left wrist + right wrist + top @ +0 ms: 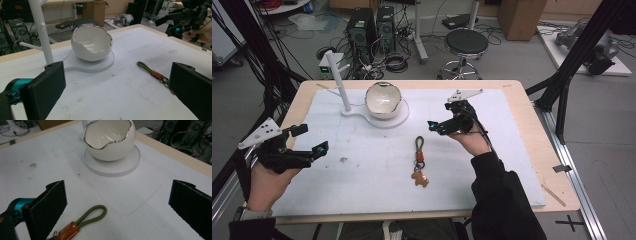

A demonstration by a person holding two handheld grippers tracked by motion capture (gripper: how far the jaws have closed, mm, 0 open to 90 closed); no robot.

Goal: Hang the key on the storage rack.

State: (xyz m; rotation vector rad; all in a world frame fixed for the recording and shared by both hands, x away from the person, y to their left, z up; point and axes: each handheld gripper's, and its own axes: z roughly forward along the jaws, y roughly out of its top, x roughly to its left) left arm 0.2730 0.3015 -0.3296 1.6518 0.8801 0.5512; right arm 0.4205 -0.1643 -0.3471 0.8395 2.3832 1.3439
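A keychain (419, 160) with a green loop, an orange leather tab and a small brown charm lies on the white mat near the table's middle. The left gripper view has its keychain (152, 72) at the right, and in the right gripper view the keychain (85, 220) lies low between the jaws. A white eggshell-shaped bowl (383, 100) sits on a round white base beside a white post (339, 82). My left gripper (309, 140) hovers open at the left. Open and empty, my right gripper (439, 117) is held above the mat just right of the keychain.
A white foam mat (492, 165) covers most of the wooden table (537, 145). Behind the table stand a round stool (466, 44) and computer towers (362, 27) with cables. Black frame poles (582, 45) rise at the right and left edges.
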